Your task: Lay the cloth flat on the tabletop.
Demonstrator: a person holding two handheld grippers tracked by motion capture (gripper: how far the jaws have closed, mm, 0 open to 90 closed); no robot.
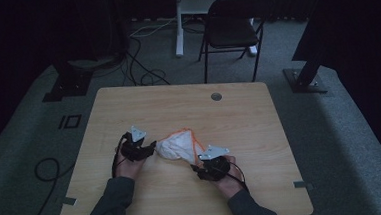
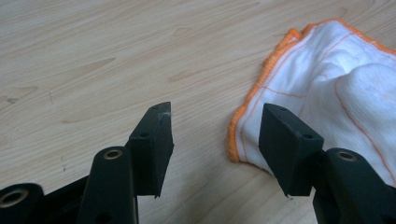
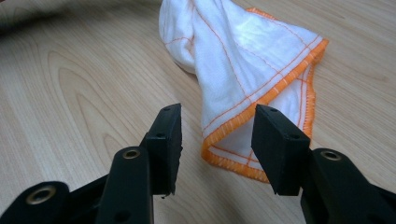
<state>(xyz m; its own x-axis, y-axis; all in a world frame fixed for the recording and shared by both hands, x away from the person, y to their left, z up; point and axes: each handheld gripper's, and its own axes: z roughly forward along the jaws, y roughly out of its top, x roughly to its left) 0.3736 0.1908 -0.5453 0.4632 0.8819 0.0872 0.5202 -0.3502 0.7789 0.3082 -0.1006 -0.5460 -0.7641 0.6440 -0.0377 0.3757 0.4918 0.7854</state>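
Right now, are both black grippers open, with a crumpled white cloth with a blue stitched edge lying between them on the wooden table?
Nearly. The edge of the crumpled white cloth is orange, not blue; the right gripper view shows it clearly. The rest is right: the left gripper and right gripper are open, and the cloth lies between them on the wooden table.

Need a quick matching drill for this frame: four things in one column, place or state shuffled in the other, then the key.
1. white cloth with orange stitched hem
2. left gripper
3. black folding chair
4. round grey grommet

A. on the floor beyond the wooden table
B. set in the tabletop near its far edge
C. crumpled between both grippers
D. jaws open at a cloth corner

1-C, 2-D, 3-A, 4-B
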